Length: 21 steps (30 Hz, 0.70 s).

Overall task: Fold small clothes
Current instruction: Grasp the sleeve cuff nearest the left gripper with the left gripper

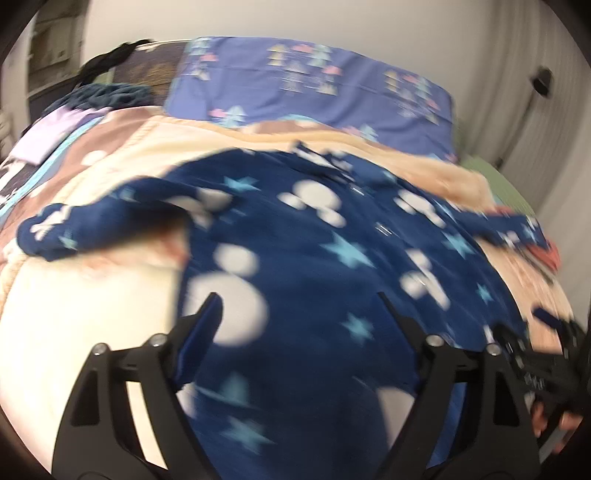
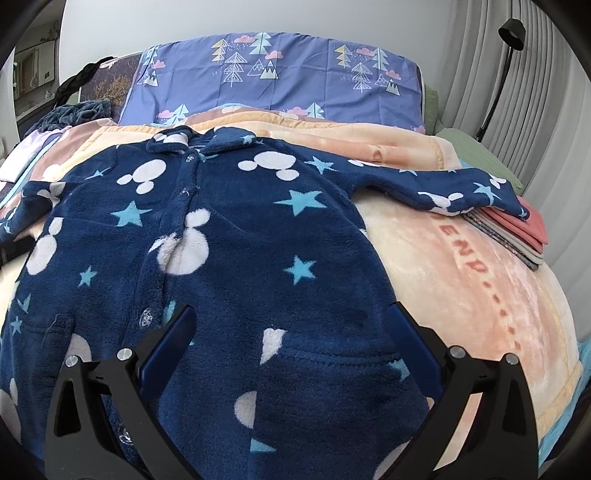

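A small navy fleece garment with white mouse-head shapes and light blue stars lies spread out, front up, on a peach blanket. Its buttoned placket runs down the left of centre, and its right sleeve stretches out sideways. My right gripper hovers open over the lower body of the garment, nothing between its fingers. The left wrist view is motion-blurred. There my left gripper stands open over the same garment, near its left side, with the left sleeve ahead of it.
A stack of folded pink and grey clothes lies at the right, under the sleeve's cuff. A purple pillow with tree prints sits at the head of the bed. More fabric is piled at the far left. A black lamp stands by the curtain.
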Each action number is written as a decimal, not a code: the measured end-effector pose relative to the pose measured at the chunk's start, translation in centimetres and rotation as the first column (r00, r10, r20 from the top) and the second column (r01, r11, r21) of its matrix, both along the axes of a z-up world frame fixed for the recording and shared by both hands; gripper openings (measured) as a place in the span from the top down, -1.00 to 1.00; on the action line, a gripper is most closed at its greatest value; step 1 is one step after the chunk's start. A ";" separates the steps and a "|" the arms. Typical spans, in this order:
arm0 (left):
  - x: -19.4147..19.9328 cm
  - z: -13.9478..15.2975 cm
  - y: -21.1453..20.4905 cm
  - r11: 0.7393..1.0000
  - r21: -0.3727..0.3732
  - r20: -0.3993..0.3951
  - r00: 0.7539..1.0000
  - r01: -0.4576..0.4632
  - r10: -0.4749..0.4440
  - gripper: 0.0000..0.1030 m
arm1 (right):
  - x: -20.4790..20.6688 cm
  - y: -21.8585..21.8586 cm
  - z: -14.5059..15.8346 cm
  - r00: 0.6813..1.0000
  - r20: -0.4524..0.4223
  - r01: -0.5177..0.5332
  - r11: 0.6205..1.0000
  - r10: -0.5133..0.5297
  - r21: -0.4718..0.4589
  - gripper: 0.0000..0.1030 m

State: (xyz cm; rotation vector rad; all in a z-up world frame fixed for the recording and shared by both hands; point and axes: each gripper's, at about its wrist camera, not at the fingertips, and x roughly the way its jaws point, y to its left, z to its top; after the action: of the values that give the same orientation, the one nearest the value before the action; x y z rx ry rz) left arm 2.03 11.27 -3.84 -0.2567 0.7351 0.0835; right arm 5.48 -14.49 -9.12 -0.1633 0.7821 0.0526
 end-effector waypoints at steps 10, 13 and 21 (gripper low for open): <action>8.1 0.7 23.6 0.834 0.108 -0.210 0.808 -0.541 0.551 -0.54 | 1.2 -0.8 -1.0 0.999 -0.025 0.036 0.999 -0.036 -0.015 -0.97; 9.6 -1.7 29.1 0.764 0.141 -0.314 0.703 -0.630 0.638 -0.54 | 1.8 -0.9 -1.6 0.998 -0.041 0.049 0.998 -0.051 -0.032 -0.97; 11.1 -7.3 35.5 0.665 0.210 -0.462 0.527 -0.716 0.713 -0.50 | 2.7 -1.2 -1.6 0.996 -0.038 0.078 0.996 -0.080 -0.044 -0.97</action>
State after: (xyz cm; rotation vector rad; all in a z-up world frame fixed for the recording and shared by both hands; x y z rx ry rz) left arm 13.09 46.76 -11.15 -0.5527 1.1268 0.9937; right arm 8.19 -15.65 -10.70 -0.1719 0.8290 -0.0360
